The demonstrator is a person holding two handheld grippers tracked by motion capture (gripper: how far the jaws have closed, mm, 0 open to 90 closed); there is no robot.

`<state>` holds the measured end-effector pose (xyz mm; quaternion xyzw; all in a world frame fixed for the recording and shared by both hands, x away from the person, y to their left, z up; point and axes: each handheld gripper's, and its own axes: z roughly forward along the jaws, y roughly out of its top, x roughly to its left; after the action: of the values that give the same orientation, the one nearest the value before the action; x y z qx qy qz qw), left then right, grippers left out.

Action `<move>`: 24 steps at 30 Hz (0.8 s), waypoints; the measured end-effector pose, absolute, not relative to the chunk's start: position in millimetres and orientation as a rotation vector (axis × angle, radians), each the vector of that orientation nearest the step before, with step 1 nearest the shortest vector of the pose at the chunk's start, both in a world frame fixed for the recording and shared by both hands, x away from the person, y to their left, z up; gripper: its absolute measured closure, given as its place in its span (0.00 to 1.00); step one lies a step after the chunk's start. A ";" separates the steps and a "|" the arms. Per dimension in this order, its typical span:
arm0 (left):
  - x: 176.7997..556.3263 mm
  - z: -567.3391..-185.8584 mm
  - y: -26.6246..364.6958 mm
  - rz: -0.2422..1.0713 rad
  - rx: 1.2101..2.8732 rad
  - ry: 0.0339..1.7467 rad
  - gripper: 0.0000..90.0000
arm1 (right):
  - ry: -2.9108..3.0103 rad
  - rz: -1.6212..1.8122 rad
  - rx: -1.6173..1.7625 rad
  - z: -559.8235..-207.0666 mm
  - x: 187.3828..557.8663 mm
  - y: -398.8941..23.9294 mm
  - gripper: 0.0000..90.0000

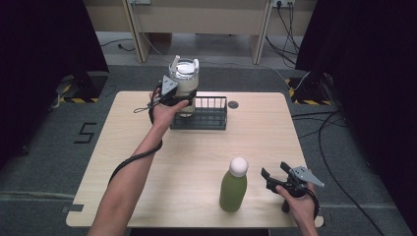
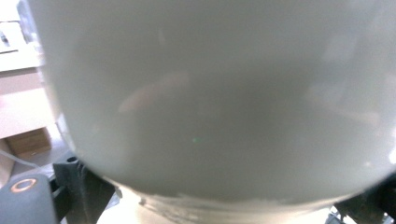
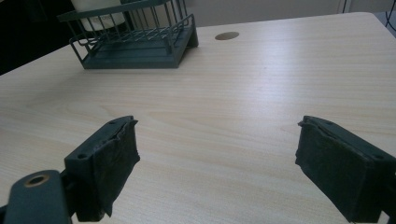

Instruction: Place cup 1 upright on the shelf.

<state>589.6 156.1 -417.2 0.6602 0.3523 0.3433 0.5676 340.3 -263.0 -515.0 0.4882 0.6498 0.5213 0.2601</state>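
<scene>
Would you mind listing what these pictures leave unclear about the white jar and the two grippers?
- The left gripper: its jaw tips lie behind the white jar in the high view.
- Left gripper view: the jar is a close blur; whether its base rests in the rack is hidden.
- The green bottle: any label is too small to read.

Open bench (image 1: pixel 162 172) lies between the rack (image 1: pixel 209 118) at the far side and the green bottle (image 1: pixel 233 189) near the front; the bottle stands just beside the right tongs (image 1: pixel 273 172), blocking the way leftward
</scene>
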 end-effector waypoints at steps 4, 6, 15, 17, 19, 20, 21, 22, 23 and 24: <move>588.6 -416.4 153.6 0.820 1.557 0.847 0.10 | 1.761 1.419 1.325 -514.9 340.1 -262.3 0.14; 588.2 -415.9 151.8 0.826 1.551 0.860 0.10 | 1.762 1.418 1.325 -515.0 340.3 -262.2 0.14; 588.0 -415.8 146.5 0.858 1.538 0.905 0.10 | 1.762 1.421 1.325 -514.8 340.1 -262.1 0.14; 588.3 -416.6 146.2 0.858 1.539 0.911 0.10 | 1.762 1.422 1.325 -514.6 340.0 -262.2 0.14; 588.3 -417.5 145.6 0.864 1.538 0.918 0.10 | 1.762 1.422 1.326 -514.7 340.0 -262.4 0.14; 588.6 -418.4 145.3 0.861 1.537 0.927 0.10 | 1.763 1.422 1.328 -515.0 339.9 -262.3 0.14; 588.6 -418.4 145.3 0.861 1.537 0.927 0.10 | 1.763 1.422 1.328 -515.0 339.9 -262.3 0.14; 589.0 -419.2 145.2 0.862 1.539 0.933 0.10 | 1.764 1.422 1.322 -514.9 340.1 -262.2 0.14; 589.4 -420.5 144.9 0.866 1.541 0.942 0.10 | 1.765 1.423 1.323 -514.7 340.1 -262.1 0.14; 589.7 -421.2 144.8 0.867 1.540 0.945 0.10 | 1.765 1.423 1.321 -514.5 340.0 -262.0 0.14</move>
<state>589.7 144.8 -421.2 0.6475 0.3973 0.3645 0.5385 340.0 -262.0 -514.5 0.4867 0.6503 0.5243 0.2556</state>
